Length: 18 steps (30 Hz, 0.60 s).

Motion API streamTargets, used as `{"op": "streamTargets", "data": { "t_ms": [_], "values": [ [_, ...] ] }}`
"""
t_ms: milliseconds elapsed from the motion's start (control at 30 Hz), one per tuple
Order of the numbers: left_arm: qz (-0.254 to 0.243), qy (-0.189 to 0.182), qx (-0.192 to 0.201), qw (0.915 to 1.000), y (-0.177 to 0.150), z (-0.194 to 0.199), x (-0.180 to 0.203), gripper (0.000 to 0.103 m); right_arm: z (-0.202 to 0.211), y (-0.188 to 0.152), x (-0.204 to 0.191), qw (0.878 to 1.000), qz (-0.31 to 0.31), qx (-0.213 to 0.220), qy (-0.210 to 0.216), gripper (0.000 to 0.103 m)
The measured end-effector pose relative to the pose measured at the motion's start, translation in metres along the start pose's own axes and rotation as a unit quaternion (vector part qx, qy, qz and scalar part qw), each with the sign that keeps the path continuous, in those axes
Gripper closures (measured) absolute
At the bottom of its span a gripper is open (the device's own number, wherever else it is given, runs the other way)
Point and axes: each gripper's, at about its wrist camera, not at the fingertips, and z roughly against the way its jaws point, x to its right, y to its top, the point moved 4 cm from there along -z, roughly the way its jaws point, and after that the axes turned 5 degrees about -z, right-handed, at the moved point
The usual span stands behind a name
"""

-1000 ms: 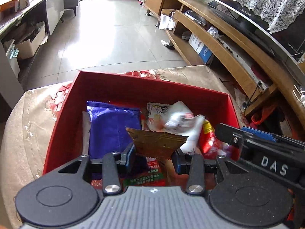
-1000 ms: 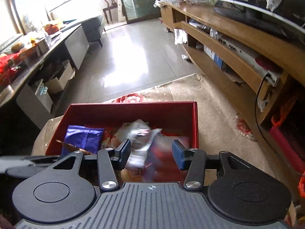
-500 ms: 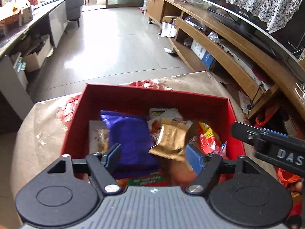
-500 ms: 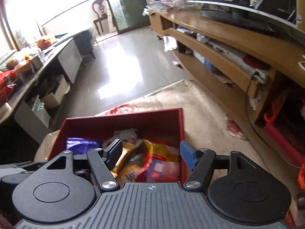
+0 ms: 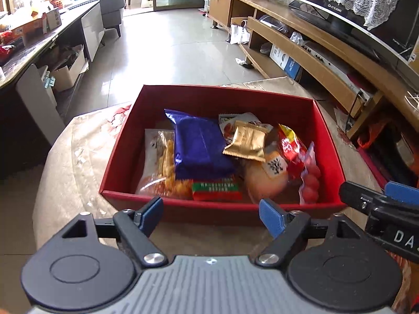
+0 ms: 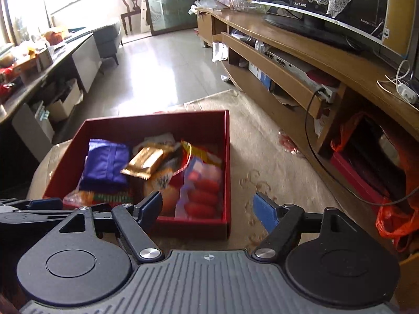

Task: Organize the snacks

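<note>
A red box (image 5: 225, 96) stands on a round table with a beige cloth (image 5: 78, 151). In it lie several snacks: a blue packet (image 5: 199, 144), a gold packet (image 5: 246, 141) on top, a clear bag of orange sticks (image 5: 159, 164), a red bag (image 5: 296, 151). My left gripper (image 5: 210, 216) is open and empty, just in front of the box's near wall. My right gripper (image 6: 205, 209) is open and empty, near the box's near right corner (image 6: 226, 225). The gold packet (image 6: 144, 161) and blue packet (image 6: 104, 164) also show in the right wrist view.
A long wooden TV cabinet (image 6: 301, 60) with a television (image 6: 327, 7) runs along the right. A dark counter with boxes (image 5: 39, 44) is on the left. Tiled floor (image 5: 170, 52) lies beyond the table. An orange plastic bag (image 6: 395, 219) sits low at the right.
My left gripper opened and let the gold packet fall into the box, then pulled back and up. My right gripper released its bag into the box and pulled back too.
</note>
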Motion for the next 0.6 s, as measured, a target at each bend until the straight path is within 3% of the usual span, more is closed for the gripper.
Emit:
{"op": "streamTargets", "data": {
  "t_ms": [600],
  "values": [
    [-0.011,0.023,0.016,0.9996,-0.042,0.035,0.001,0.019,0.027,-0.040,-0.005,1.000,-0.001,0.000,0.009,0.019]
  ]
}}
